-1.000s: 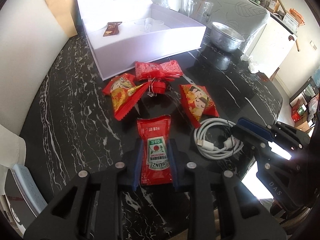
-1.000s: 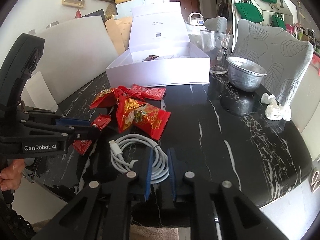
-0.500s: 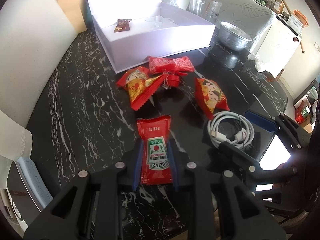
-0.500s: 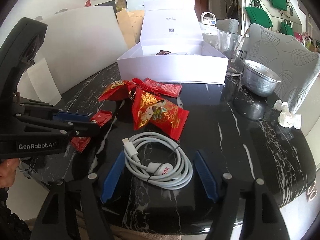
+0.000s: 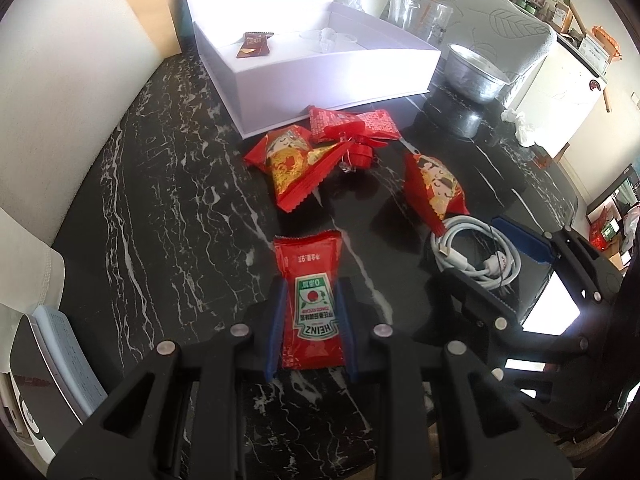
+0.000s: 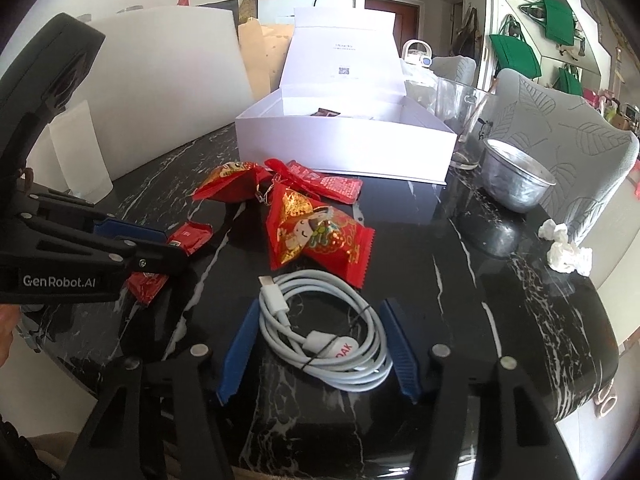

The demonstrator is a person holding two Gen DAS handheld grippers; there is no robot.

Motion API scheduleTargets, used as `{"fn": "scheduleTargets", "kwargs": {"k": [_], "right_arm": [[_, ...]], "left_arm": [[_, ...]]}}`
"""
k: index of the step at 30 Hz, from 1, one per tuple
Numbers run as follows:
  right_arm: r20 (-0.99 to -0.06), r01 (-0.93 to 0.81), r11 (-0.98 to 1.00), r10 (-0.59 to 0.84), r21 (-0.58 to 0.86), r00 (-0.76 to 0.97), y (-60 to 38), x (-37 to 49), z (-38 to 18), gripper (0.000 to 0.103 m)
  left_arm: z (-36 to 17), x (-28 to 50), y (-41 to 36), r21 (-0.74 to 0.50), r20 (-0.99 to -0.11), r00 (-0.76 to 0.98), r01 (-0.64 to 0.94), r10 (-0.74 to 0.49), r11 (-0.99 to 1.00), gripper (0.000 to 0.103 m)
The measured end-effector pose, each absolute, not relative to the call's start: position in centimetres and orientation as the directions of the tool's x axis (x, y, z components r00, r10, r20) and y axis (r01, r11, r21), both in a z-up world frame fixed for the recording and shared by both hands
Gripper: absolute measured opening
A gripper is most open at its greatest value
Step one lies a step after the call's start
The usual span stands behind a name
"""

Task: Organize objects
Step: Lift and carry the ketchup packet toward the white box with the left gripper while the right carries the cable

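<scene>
Pinching the ketchup packet (image 5: 310, 312), left gripper (image 5: 308, 332) fingers; right gripper (image 6: 318, 354) fingers just closing, spread w/ springy cable coil (image 6: 324, 332) between; grab across the bundle.

A black marble table (image 5: 160, 208) with white veining is seen, its rounded edge visible at the right. A white open box (image 5: 320, 76) is set toward the far side, its lid raised behind it. In front of the box, 3 red snack packets are scattered: 1 flat packet (image 5: 352, 122) nearest the box, 1 packet (image 5: 294, 164) to its left, and 1 packet (image 5: 436, 188) apart at the right. A ketchup sachet (image 5: 310, 300) is laid nearer the camera. A coiled white cable (image 6: 324, 336) is laid just beside the right packet. A metal bowl (image 6: 516, 178), a clear glass (image 6: 464, 120) and a crumpled tissue (image 6: 566, 252) are placed at the right side.
</scene>
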State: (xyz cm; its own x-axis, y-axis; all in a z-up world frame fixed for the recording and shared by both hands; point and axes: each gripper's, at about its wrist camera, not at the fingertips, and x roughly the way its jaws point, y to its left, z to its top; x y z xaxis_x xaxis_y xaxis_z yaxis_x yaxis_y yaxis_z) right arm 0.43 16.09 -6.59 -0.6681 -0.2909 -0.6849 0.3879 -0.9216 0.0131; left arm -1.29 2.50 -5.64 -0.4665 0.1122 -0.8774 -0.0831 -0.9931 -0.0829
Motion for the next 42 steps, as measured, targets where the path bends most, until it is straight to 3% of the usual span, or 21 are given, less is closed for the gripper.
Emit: {"fn": "scheduleTargets", "kwargs": {"k": [42], "right_arm": [[-0.56, 0.422, -0.906, -0.361, 0.022, -0.745, 16.9, 0.4, 2.5, 0.059]], "left_arm": [[2.0, -3.0, 0.7, -0.108, -0.805, -0.576, -0.089, 0.14, -0.99, 0.023]]}}
